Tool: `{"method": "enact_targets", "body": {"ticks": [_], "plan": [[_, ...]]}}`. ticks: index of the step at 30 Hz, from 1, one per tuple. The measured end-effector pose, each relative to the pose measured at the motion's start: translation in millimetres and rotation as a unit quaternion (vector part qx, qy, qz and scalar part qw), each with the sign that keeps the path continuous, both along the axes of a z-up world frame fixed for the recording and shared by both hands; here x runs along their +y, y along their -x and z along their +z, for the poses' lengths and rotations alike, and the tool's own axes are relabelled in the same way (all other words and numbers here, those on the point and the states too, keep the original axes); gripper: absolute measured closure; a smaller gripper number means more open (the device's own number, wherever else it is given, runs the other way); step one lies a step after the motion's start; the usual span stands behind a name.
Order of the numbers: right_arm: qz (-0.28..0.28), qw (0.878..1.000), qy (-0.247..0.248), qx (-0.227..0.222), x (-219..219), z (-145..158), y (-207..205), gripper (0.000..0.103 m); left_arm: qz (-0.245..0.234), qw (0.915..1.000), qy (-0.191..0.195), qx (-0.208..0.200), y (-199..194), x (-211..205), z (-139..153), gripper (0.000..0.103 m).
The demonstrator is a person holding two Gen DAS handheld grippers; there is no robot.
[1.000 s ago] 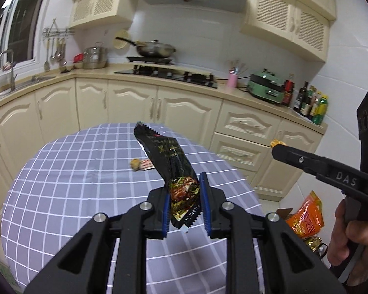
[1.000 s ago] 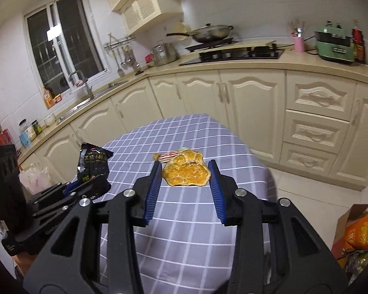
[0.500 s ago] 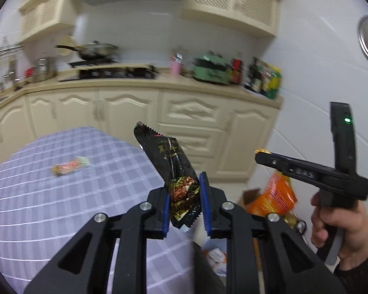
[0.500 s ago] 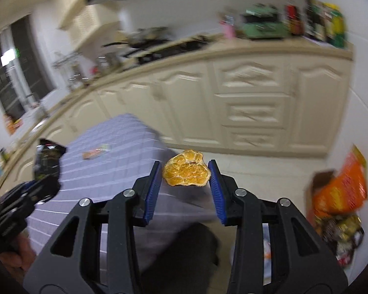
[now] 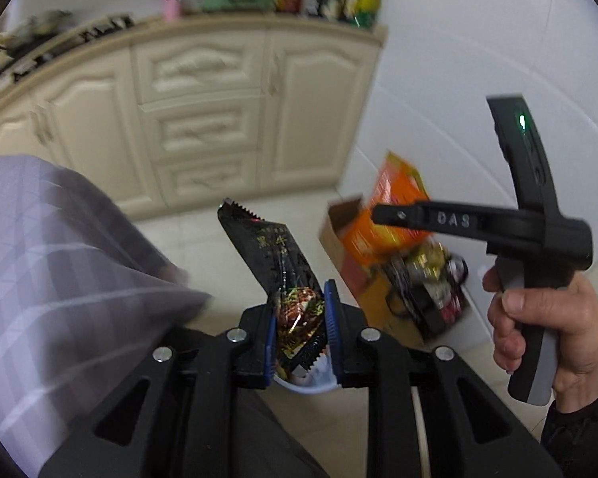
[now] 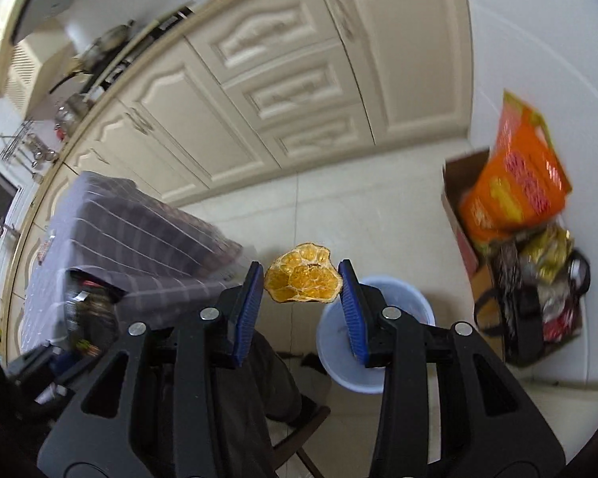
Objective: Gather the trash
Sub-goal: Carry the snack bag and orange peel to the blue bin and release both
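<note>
My left fingers [image 5: 300, 328] are clamped on the black snack wrapper [image 5: 277, 267], which sticks up past their tips; my right fingers [image 6: 301, 289] pinch the dried orange slice [image 6: 303, 279] by its edges. Just below and beyond both sits the pale blue bin [image 6: 372, 362], with the checked tabletop [image 6: 131, 239] off to the left. The slice is held thinly and could slip out short of the bin; the light wrapper may flutter past the rim.

The left tongs [image 5: 300, 330] pinch the lower end of a black crinkled plastic snack wrapper [image 5: 277, 263], which tilts up and left. Right of the wrapper, a hand [image 5: 546, 326] grips the right tongs' black handle over an open cardboard box [image 5: 341, 223] of orange packets.
</note>
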State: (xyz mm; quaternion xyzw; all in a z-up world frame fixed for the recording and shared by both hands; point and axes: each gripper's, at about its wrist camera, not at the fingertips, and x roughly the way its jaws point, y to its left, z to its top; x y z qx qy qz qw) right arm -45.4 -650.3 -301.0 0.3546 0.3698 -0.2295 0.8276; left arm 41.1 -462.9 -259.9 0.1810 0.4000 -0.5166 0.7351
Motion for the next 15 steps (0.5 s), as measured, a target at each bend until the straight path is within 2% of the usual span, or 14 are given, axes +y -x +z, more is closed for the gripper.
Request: {"method": "enact_targets", "body": {"ticks": [6, 11, 12, 13, 14, 15], "plan": [[-0.018, 0.998, -0.055, 0.019, -19.0, -45.9, 4.4, 0.064, -0.036, 0.9960, -0.061, 0.055, -2.9, -41.6, -64.5, 0.083], [-0.022, 0.995, -0.088, 0.029, -29.9, -73.5, 0.6, 0.063, -0.052, 0.9897, -0.096, 0.093, -12.9, -69.1, -100.7, 0.081], [-0.027, 0.994, -0.097, 0.031, -32.3, -80.1, -0.1, 0.052, -0.053, 0.9885, -0.103, 0.098, -16.6, -75.1, -106.0, 0.081], [-0.033, 0.993, -0.106, 0.032, -34.4, -85.1, 0.1, 0.036, -0.051, 0.9884, -0.107, 0.095, -20.8, -78.6, -108.9, 0.067], [-0.038, 0.992, -0.115, 0.031, -36.4, -89.6, 0.8, 0.033, -0.049, 0.9884, -0.110, 0.094, -24.1, -79.5, -108.9, 0.034], [-0.045, 0.991, -0.123, 0.031, -38.0, -94.0, 2.2, 0.031, -0.038, 0.9888, -0.108, 0.095, -27.9, -78.2, -108.1, 0.023]]}}
